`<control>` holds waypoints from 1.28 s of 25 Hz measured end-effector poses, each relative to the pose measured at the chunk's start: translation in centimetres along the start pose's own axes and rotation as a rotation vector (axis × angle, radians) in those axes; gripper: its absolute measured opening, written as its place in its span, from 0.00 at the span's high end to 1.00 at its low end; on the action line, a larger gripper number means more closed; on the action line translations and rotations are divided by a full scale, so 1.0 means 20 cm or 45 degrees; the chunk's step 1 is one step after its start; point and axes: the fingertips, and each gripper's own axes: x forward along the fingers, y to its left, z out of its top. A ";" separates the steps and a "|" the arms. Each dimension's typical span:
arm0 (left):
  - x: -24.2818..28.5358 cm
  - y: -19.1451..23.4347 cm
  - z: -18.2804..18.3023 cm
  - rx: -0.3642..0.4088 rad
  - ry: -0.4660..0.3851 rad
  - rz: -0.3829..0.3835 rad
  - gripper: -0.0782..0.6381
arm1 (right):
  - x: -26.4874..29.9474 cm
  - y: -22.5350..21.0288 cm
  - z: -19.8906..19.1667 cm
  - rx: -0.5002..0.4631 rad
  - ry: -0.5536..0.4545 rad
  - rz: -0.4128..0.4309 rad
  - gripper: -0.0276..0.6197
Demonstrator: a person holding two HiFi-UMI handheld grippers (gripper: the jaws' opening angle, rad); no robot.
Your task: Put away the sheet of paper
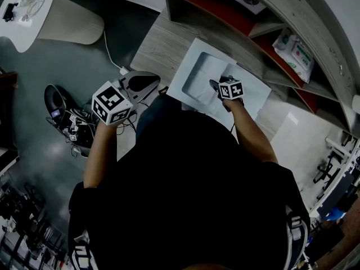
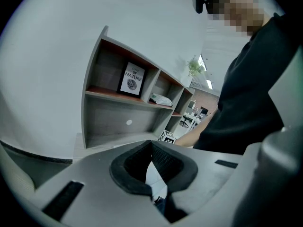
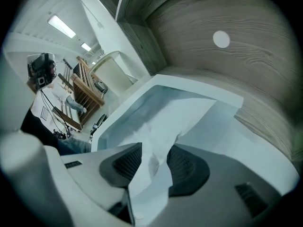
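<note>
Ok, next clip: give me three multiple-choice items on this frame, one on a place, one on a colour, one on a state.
1. Where does most of the white sheet of paper lie?
A) in the shallow rectangular tray
B) on the grey floor
C) on the upper shelf

2. What colour is that tray?
A) red
B) black
C) white

3. How does the right claw stand?
A) clamped shut on the sheet
B) jaws apart, with the sheet between them
C) jaws apart, with nothing between them

Answers:
1 A: the right gripper view shows the sheet spread inside the tray's rim.
2 C: its walls look white in the head view and the right gripper view.
3 B: gaps show on either side of the paper.
</note>
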 end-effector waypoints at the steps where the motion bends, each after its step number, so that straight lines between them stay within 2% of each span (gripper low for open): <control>1: 0.00 -0.01 0.00 0.001 0.002 -0.003 0.86 | -0.01 -0.01 -0.01 0.000 0.004 -0.013 0.71; 7: 0.01 -0.04 -0.01 0.009 0.010 -0.010 0.86 | -0.03 -0.07 -0.06 0.039 0.021 -0.035 0.66; 12: 0.01 -0.07 0.00 0.015 0.010 -0.009 0.86 | -0.09 -0.09 -0.08 0.051 0.016 -0.076 0.66; 22: 0.05 -0.14 0.01 0.032 0.012 -0.021 0.86 | -0.19 -0.11 -0.14 0.086 -0.024 -0.073 0.66; 32: 0.07 -0.22 0.05 0.067 0.010 -0.016 0.86 | -0.32 -0.06 -0.08 0.041 -0.101 -0.040 0.67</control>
